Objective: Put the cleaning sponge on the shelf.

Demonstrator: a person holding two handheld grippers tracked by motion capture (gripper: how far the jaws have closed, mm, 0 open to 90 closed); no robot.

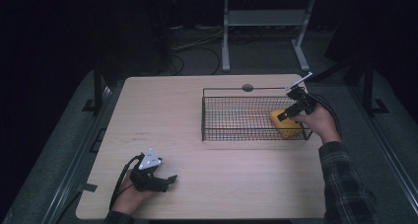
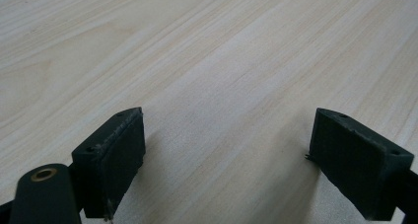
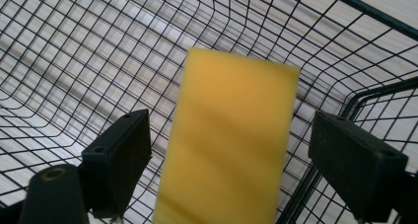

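Near the pale wooden desk's (image 1: 197, 150) far right corner, a yellow rectangular sponge (image 1: 284, 124) lies inside the black wire basket (image 1: 231, 116), between the right gripper's (image 3: 229, 169) wide jaws, untouched. Left gripper (image 2: 224, 165) gapes wide at the near-left edge.

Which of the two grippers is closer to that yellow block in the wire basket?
Right. The right gripper hovers open over the yellow rectangular block; the left gripper rests far across the table.

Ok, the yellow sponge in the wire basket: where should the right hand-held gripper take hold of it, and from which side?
Come down from above, over the basket's open top. Close on the two long edges of the yellow sponge; it lies between the open jaws of the right hand-held gripper, narrow enough to fit. The mesh wall at the right corner looks close, so probably keep that jaw inside it.
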